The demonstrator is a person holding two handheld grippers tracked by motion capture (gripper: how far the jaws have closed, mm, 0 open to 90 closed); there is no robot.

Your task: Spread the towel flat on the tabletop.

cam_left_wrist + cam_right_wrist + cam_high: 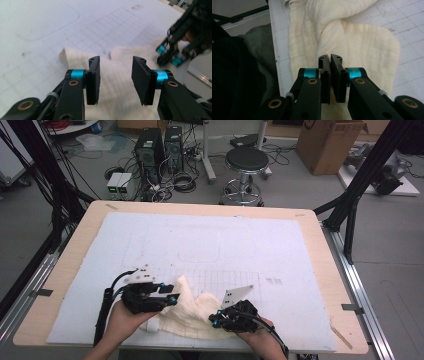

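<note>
Cloth (192, 312) crumpled, long axis left-right, left gripper (115, 75) jaws spread, right gripper (330, 75) jaws pressed together.

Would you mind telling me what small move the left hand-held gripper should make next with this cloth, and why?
Probably lower the left hand-held gripper and close it on the cloth: its jaws stand open above the fabric with nothing between them, while the right hand-held gripper looks shut, seemingly pinching the cloth's near edge, and the cloth lies rumpled.

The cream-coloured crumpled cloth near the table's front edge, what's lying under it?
The cream-coloured crumpled cloth lies on the white gridded mat covering the wooden table. Whatever may sit beneath its folds is covered and can't be seen.
</note>
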